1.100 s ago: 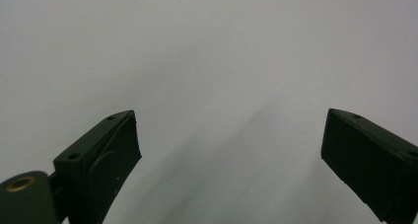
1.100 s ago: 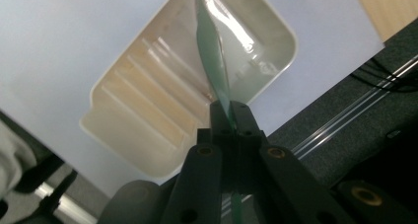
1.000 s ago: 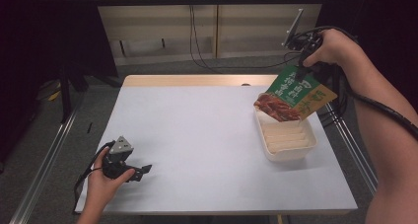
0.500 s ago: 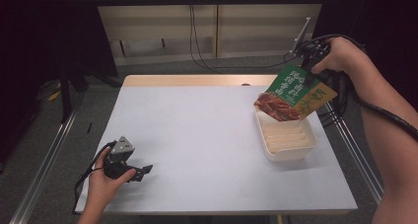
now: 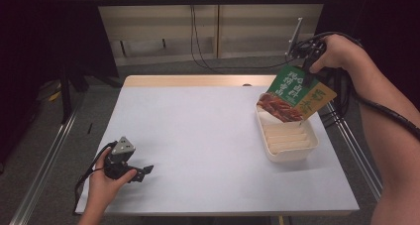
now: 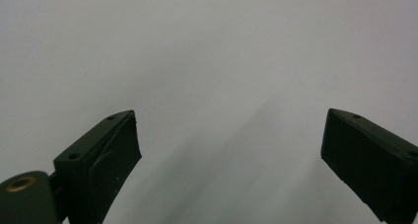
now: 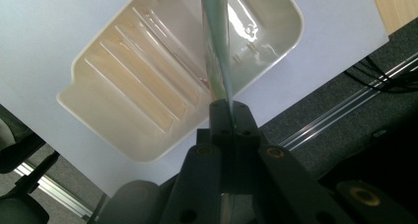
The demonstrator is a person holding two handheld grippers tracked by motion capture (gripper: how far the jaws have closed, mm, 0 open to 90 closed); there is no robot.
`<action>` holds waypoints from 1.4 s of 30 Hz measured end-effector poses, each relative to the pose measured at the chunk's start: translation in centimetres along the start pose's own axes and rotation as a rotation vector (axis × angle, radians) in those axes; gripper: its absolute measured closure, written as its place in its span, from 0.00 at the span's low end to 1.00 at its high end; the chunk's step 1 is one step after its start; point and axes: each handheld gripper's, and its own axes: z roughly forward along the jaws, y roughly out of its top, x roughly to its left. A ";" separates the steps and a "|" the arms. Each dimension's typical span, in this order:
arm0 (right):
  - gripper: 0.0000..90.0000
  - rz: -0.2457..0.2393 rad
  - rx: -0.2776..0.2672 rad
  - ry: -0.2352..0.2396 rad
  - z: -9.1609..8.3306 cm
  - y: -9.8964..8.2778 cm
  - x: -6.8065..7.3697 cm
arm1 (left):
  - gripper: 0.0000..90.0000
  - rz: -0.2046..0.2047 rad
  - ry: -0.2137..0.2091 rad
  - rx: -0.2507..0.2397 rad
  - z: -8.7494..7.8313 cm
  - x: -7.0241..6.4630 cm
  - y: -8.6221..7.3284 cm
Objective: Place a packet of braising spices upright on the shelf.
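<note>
R gripper (image 5: 308, 72) pinches green snack packet (image 5: 295, 94) by its top edge, hanging below fingers over white tray (image 5: 289, 153); lower slowly before release; L gripper (image 5: 140, 171) fingers spread, idle.

High cam overhead fwd, claw cams close, share tray (image 5: 292, 150)

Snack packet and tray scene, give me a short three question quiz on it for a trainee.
1. True or false: the right gripper is shut on the snack packet.
2. Where is the packet: A, lying flat in the tray; B, held above the tray's far end; C, on the floor?
3. What is between the jaws of the left gripper?

Key: 1 true. 2 B. 3 Nothing; they stand open over the bare table.
</note>
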 end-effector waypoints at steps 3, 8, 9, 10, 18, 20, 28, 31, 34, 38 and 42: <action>1.00 -0.007 0.011 -0.001 0.3 0.5 0.1 | 0.08 -0.003 -0.001 -0.004 0.0 0.0 0.0; 1.00 -0.005 0.002 -0.015 0.4 1.3 0.0 | 0.08 -0.006 -0.013 -0.007 0.1 0.0 -0.1; 1.00 -0.005 0.002 -0.015 0.4 1.3 0.0 | 0.08 -0.006 -0.013 -0.007 0.1 0.0 -0.1; 1.00 0.007 -0.006 -0.021 0.4 1.5 0.0 | 0.08 -0.005 -0.004 -0.003 0.0 0.0 0.0; 1.00 -0.012 -0.026 -0.031 0.7 2.9 0.3 | 0.08 0.000 -0.007 -0.008 0.0 0.1 0.0; 1.00 -0.014 -0.034 -0.036 0.8 3.4 0.3 | 0.08 -0.002 0.000 -0.003 -0.1 0.1 0.0; 1.00 -0.014 -0.043 -0.033 1.1 4.1 0.7 | 0.08 -0.012 -0.010 -0.015 -0.2 0.1 -0.1; 1.00 -0.006 -0.041 -0.035 1.1 4.2 0.8 | 0.08 -0.008 -0.010 -0.015 -0.3 0.1 -0.1; 1.00 0.017 -0.049 -0.027 1.1 4.3 1.0 | 0.08 -0.008 -0.009 -0.017 -0.3 0.1 -0.1; 0.97 0.037 -0.054 -0.010 1.1 4.4 1.3 | 0.08 -0.009 -0.013 -0.018 -0.3 0.1 -0.1; 0.90 0.061 -0.075 0.008 0.8 4.6 1.6 | 0.08 -0.008 -0.005 -0.015 -0.3 0.0 0.0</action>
